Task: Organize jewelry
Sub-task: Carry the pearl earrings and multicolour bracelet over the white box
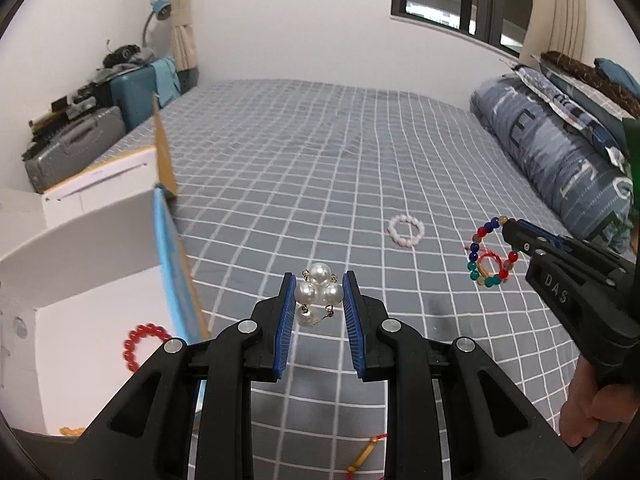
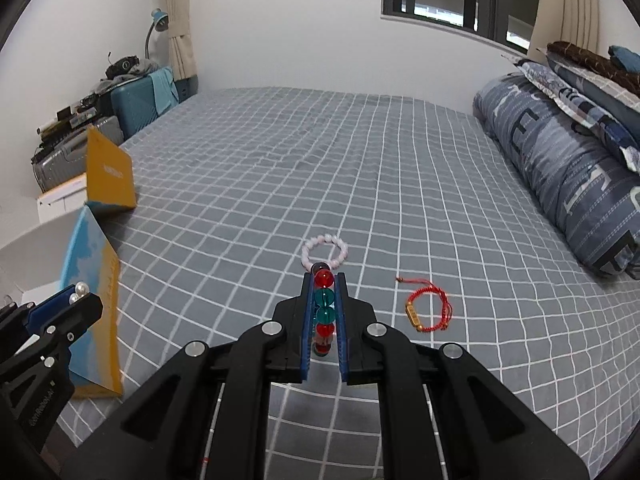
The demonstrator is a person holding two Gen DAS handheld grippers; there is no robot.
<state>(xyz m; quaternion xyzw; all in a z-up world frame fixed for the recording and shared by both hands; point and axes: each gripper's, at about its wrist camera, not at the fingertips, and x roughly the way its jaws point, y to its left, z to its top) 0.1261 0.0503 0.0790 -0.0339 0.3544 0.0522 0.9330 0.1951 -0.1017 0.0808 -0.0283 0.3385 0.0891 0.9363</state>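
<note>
**Both grippers loaded, box waiting at the left**

Left gripper [image 1: 318, 292] pinches a pearl bracelet [image 1: 318, 290] between its blue pads, the big white pearls bunched near the fingertips and one strand sagging below. Right gripper [image 2: 324, 308] is clamped on a multicoloured bead bracelet [image 2: 323, 308], red and teal beads lined up along the narrow gap between its pads; in the left wrist view the loop hangs free off the tip, above the sheet.

The step in hand looks like carrying both pieces to the white open box [image 1: 80, 240] at the left, where a red bead bracelet [image 1: 142, 344] already lies. To do it well, hold the squeeze steady (round beads roll out easily), bring the left gripper over the box's inside before letting go, and release low so the pearls do not bounce. The right one should wait its turn, so the two tools do not meet over the box.

Beyond them on the grey checked bedsheet [image 2: 360, 160] lie a pale pink bead bracelet [image 2: 325, 252] and a red cord bracelet [image 2: 426, 310], well apart.
</note>
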